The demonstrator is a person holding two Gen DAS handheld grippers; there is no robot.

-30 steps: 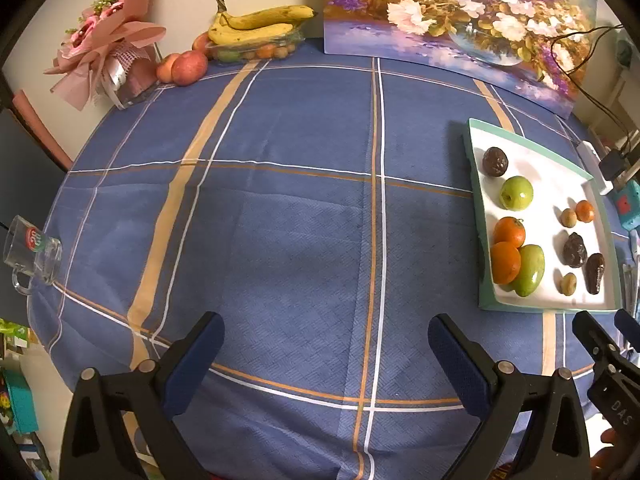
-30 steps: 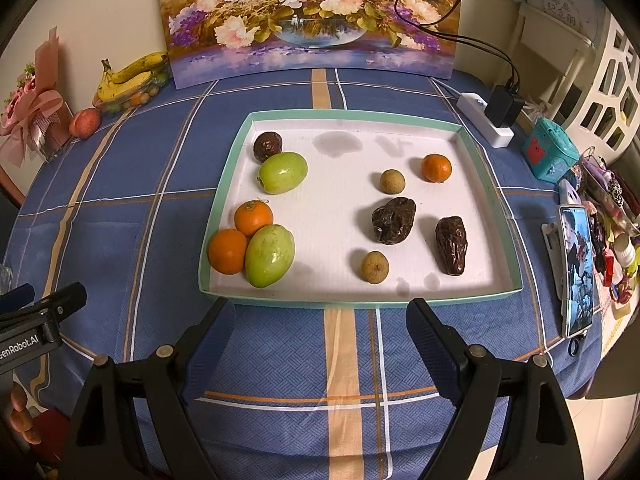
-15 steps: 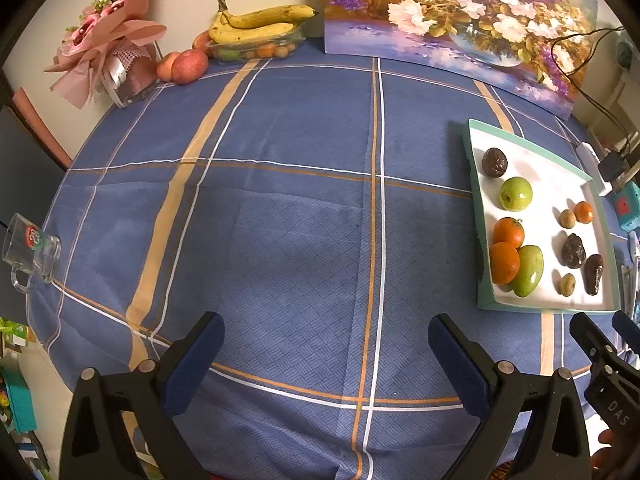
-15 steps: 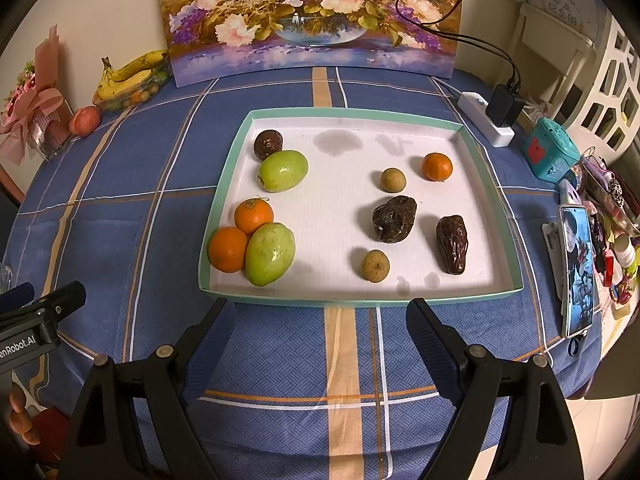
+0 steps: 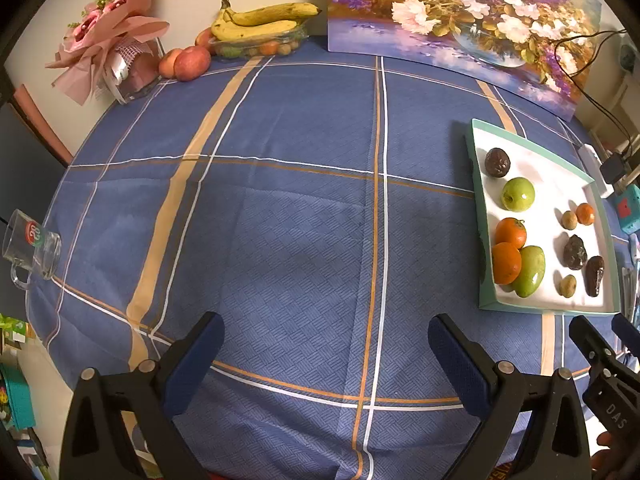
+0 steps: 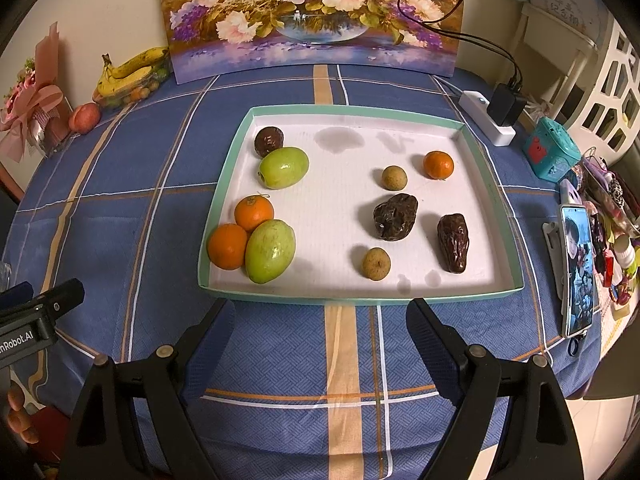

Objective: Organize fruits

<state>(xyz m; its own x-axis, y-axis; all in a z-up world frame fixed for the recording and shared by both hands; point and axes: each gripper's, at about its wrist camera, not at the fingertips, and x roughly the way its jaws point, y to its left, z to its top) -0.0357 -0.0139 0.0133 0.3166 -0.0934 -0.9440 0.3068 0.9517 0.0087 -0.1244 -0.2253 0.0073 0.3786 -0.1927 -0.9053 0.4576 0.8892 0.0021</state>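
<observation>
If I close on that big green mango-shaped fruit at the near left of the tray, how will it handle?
The glossy green oval fruit looks smooth, so it may slip in a light pinch. It leans on two round oranges, which will probably roll once it lifts. It looks firm and fairly heavy. The right tool is open wide enough across its short axis.

A flower painting (image 6: 316, 16) leans on the cream wall (image 6: 100, 8) behind the blue-clothed table (image 5: 300, 200)

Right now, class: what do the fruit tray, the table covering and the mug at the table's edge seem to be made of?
Tray: probably cardboard, matte; thin folded teal walls, faintly ribbed white floor with damp-looking stains.
Tablecloth: woven fabric, matte; visible basket-weave texture and creases.
Mug: clear glass or possibly plastic, glossy; see-through with bright highlights.
</observation>
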